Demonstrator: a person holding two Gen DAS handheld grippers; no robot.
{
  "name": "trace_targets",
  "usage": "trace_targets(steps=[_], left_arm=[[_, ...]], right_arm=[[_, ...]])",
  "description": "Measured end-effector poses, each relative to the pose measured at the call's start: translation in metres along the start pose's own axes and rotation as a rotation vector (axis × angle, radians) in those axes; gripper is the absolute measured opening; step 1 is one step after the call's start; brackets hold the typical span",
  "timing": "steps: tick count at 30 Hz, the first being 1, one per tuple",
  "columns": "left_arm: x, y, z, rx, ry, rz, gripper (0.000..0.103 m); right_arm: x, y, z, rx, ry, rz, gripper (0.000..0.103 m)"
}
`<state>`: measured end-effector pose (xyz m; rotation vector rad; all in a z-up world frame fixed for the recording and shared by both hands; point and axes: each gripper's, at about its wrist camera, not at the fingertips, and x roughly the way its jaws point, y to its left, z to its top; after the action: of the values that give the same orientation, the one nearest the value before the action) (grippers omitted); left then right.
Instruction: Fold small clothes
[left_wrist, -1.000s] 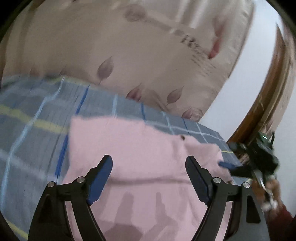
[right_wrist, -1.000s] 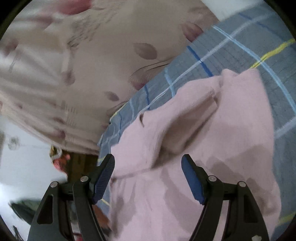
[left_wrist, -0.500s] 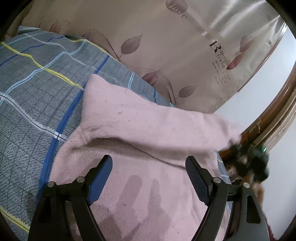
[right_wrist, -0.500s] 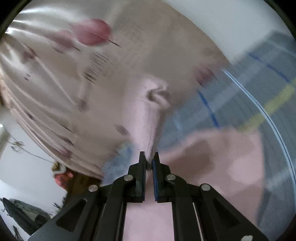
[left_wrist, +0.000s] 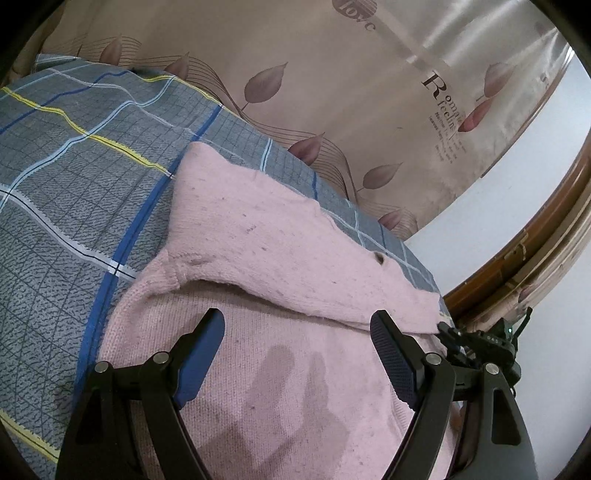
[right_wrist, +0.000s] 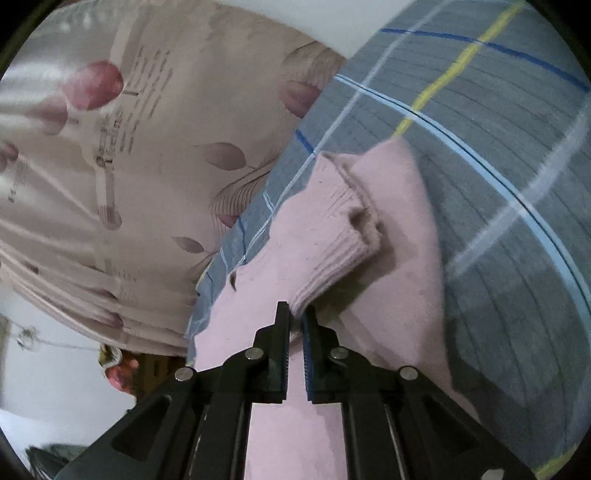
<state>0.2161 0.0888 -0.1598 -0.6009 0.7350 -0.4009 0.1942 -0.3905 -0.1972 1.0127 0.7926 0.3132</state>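
Observation:
A pink knit sweater (left_wrist: 280, 258) lies on the grey checked bedspread (left_wrist: 74, 177), one sleeve folded across its body. My left gripper (left_wrist: 297, 325) hovers open just above the sweater's lower part, nothing between its fingers. In the right wrist view my right gripper (right_wrist: 295, 310) is shut on the ribbed cuff of the pink sleeve (right_wrist: 332, 229), which it holds lifted over the sweater's body (right_wrist: 402, 221). The right gripper (left_wrist: 448, 330) also shows at the sweater's right edge in the left wrist view.
A beige curtain with leaf print (left_wrist: 332, 92) hangs close behind the bed. A wooden frame (left_wrist: 524, 258) and a white wall stand at the right. The bedspread (right_wrist: 498, 184) stretches bare to the right of the sweater.
My right gripper shut on the sleeve's cuff and carried it across over the sweater's body. My left gripper sank a little and rolled, staying open.

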Motion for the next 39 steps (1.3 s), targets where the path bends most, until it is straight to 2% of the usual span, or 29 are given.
trace_targets(steps=[3,7,18,20,21,23,24,25,26,27,28,29,31,33,36,39], left_arm=[[0.001,0.000,0.000,0.000,0.001,0.001,0.081],[0.001,0.001,0.001,-0.003,0.000,-0.003,0.081],[0.002,0.003,0.000,0.003,0.012,0.013,0.081],[0.003,0.002,0.000,0.007,0.017,0.020,0.082],[0.003,0.002,0.000,0.007,0.017,0.020,0.082],[0.001,0.002,0.000,0.011,0.021,0.014,0.082],[-0.001,0.000,-0.001,0.025,0.037,0.025,0.082],[-0.007,-0.007,-0.004,0.059,0.069,0.048,0.082],[-0.017,-0.015,-0.009,0.092,0.089,0.051,0.082],[-0.032,-0.024,-0.018,0.132,0.098,0.036,0.082],[-0.047,-0.031,-0.027,0.168,0.100,0.017,0.082],[-0.063,-0.039,-0.037,0.213,0.108,0.003,0.082],[-0.095,-0.052,-0.062,0.303,0.143,0.025,0.082],[-0.120,-0.056,-0.083,0.343,0.162,0.045,0.082],[-0.149,-0.052,-0.105,0.335,0.195,0.025,0.082],[-0.172,-0.045,-0.124,0.308,0.208,0.077,0.082]], right_arm=[[0.001,-0.005,-0.001,-0.020,0.005,-0.047,0.006],[-0.007,-0.003,0.001,-0.027,-0.027,-0.047,0.006],[0.003,-0.011,0.001,-0.044,0.015,-0.139,0.002],[0.003,-0.013,0.003,-0.030,0.026,-0.124,0.003],[0.001,-0.014,0.003,-0.019,0.036,-0.109,0.006],[-0.017,-0.014,-0.003,0.023,0.035,-0.075,0.017],[-0.029,-0.014,-0.007,0.027,0.031,-0.067,0.019],[-0.046,-0.010,-0.015,0.006,0.033,-0.064,0.027],[-0.060,-0.007,-0.022,-0.024,0.043,-0.068,0.041],[-0.080,-0.002,-0.035,-0.077,0.068,-0.076,0.050],[-0.101,0.001,-0.050,-0.136,0.102,-0.082,0.069],[-0.119,0.002,-0.065,-0.181,0.128,-0.089,0.076],[-0.149,-0.002,-0.093,-0.233,0.178,-0.119,0.077],[-0.173,-0.010,-0.120,-0.266,0.213,-0.155,0.077],[-0.191,-0.019,-0.154,-0.274,0.249,-0.163,0.076],[-0.194,-0.013,-0.173,-0.277,0.236,-0.145,0.076]])
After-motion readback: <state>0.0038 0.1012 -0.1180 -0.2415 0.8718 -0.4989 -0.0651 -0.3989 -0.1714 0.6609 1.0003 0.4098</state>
